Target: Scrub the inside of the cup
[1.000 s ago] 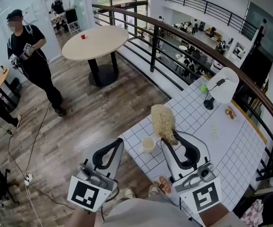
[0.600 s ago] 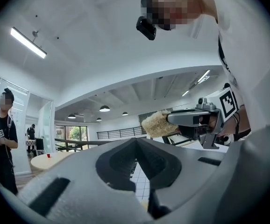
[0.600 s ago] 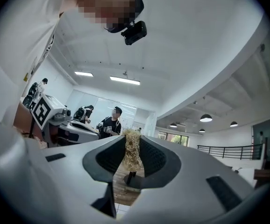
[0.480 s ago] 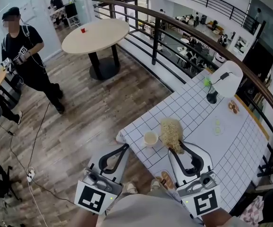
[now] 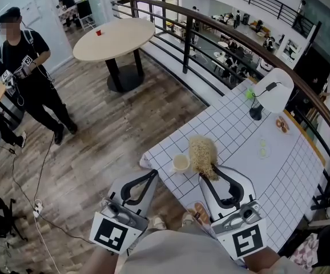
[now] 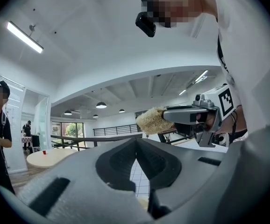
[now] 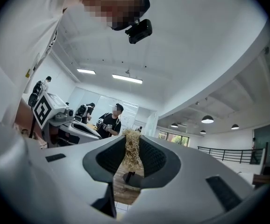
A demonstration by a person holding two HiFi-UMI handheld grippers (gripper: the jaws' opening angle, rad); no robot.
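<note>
Since a second ago, the scrubber [image 5: 202,153] had come down from beyond the cup [image 5: 180,163] to just beside it, and the bystander in black [image 5: 31,67] had stepped a little along the wooden floor [image 5: 96,136].

From the head view, the cup stood upright near the corner of the white gridded table [image 5: 239,130], with nothing inside it. The straw-coloured scrubber hung just to the cup's right, outside the rim; whether the two touched could not be told. The right gripper [image 5: 205,176] held the scrubber by its near end, over the table. The left gripper [image 5: 153,174] was off the table's edge, over the floor, well short of the cup, with its tips together. A white lamp [image 5: 273,96] stood at the far side of the table, and a round table [image 5: 113,39] stood by the railing.

In the left gripper view, the two jaws were pressed together at the tip with nothing between them. Table tiles showed through the gap lower down. The right gripper and its scrubber crossed the view above.

In the right gripper view, the jaws pinched the scrubber's fibres, which stuck up between the pads. The left gripper showed at the left, the bystander behind it.
</note>
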